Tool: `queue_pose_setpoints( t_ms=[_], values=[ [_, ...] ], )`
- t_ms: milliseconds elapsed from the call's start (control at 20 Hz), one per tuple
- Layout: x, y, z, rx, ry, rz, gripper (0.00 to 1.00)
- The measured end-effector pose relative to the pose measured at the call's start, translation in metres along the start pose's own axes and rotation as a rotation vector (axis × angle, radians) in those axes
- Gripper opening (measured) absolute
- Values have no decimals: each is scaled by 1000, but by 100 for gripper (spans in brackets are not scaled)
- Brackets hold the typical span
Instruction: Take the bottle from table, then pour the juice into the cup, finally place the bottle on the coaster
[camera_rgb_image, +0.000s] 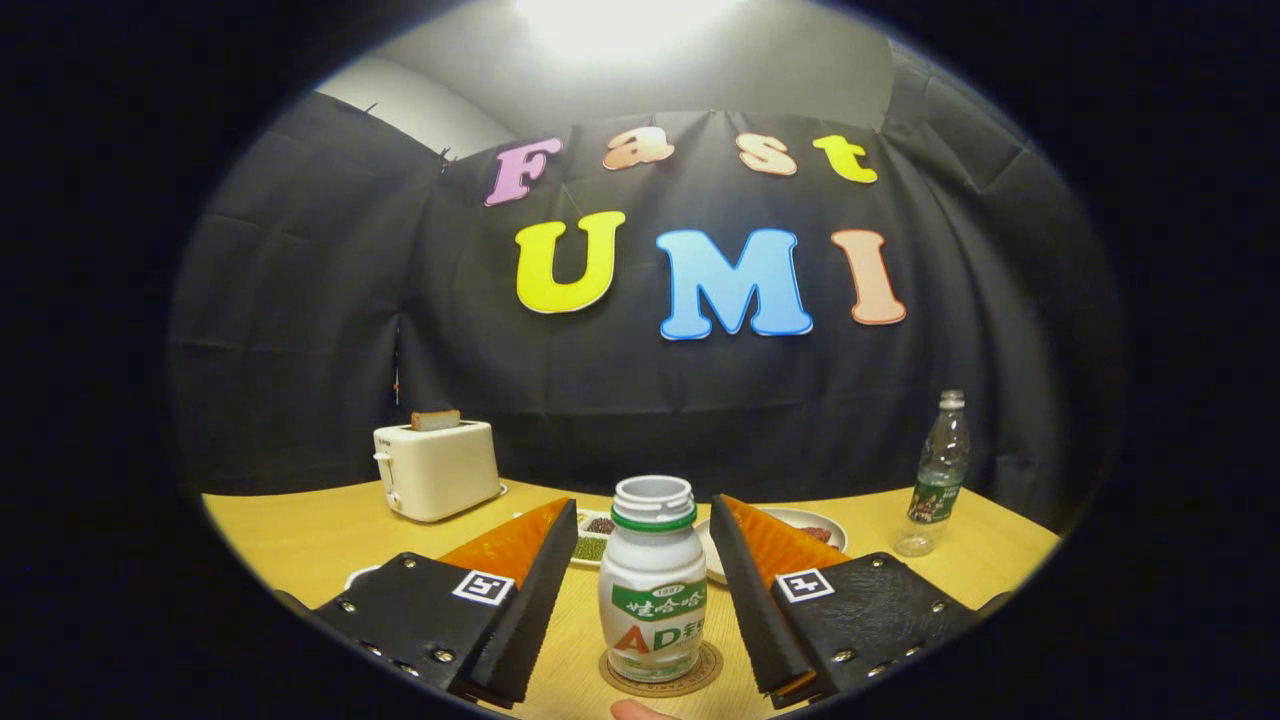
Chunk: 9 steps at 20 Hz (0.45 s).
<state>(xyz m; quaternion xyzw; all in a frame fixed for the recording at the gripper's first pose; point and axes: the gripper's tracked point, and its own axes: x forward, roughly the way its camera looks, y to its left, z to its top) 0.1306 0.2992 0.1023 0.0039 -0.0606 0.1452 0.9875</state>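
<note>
A small white bottle (652, 585) with a green collar and an open mouth stands upright on a round brown coaster (660, 675) on the wooden table (300, 540). My gripper (642, 530) is open, one finger on each side of the bottle, with a clear gap between each pad and the bottle's wall. A fingertip of a person (640, 710) shows just in front of the coaster.
A white toaster (437, 468) with a slice of bread stands at the back left. A clear water bottle (937, 475) stands at the back right. Behind the fingers lie a white plate (800, 525) and a small dish (592, 540) with dark and green bits.
</note>
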Motion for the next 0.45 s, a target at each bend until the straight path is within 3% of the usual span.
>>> queue_pose_setpoints(
  t_ms=[450],
  values=[
    [-63, -18, 79, -36, -89, -19, 80]
  ],
)
